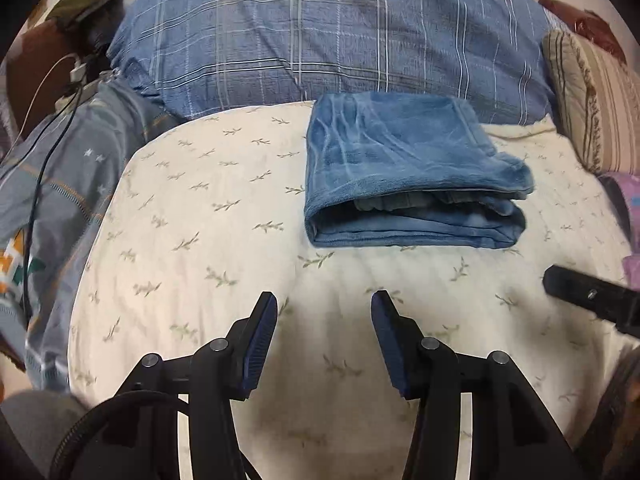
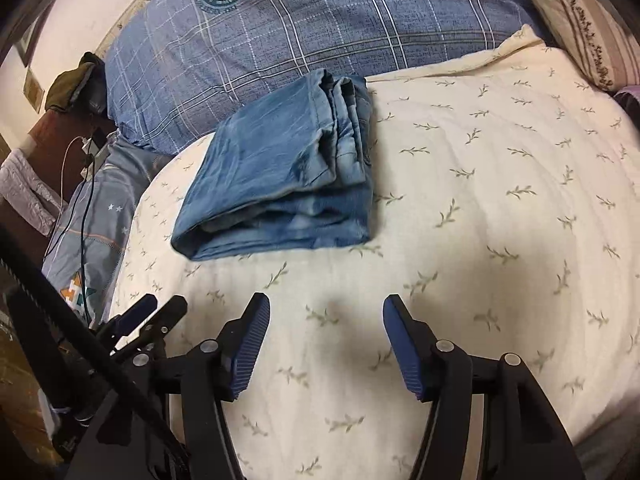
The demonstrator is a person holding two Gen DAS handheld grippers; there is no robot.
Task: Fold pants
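The blue pants (image 1: 404,172) lie folded into a compact stack on the cream leaf-print quilt (image 1: 192,248), near the plaid pillow. They also show in the right wrist view (image 2: 280,176), up and left of centre. My left gripper (image 1: 324,304) is open and empty, hovering over the quilt a little in front of the pants. My right gripper (image 2: 326,308) is open and empty, in front and to the right of the pants. A tip of the right gripper shows at the right edge of the left wrist view (image 1: 588,296). The left gripper shows at the lower left of the right wrist view (image 2: 152,316).
A large blue plaid pillow (image 1: 340,48) lies behind the pants. A striped beige pillow (image 1: 600,100) is at the right. A grey-blue blanket (image 1: 68,184) with cables (image 1: 44,148) and a charger lies at the left, beside a bedside stand (image 2: 60,120).
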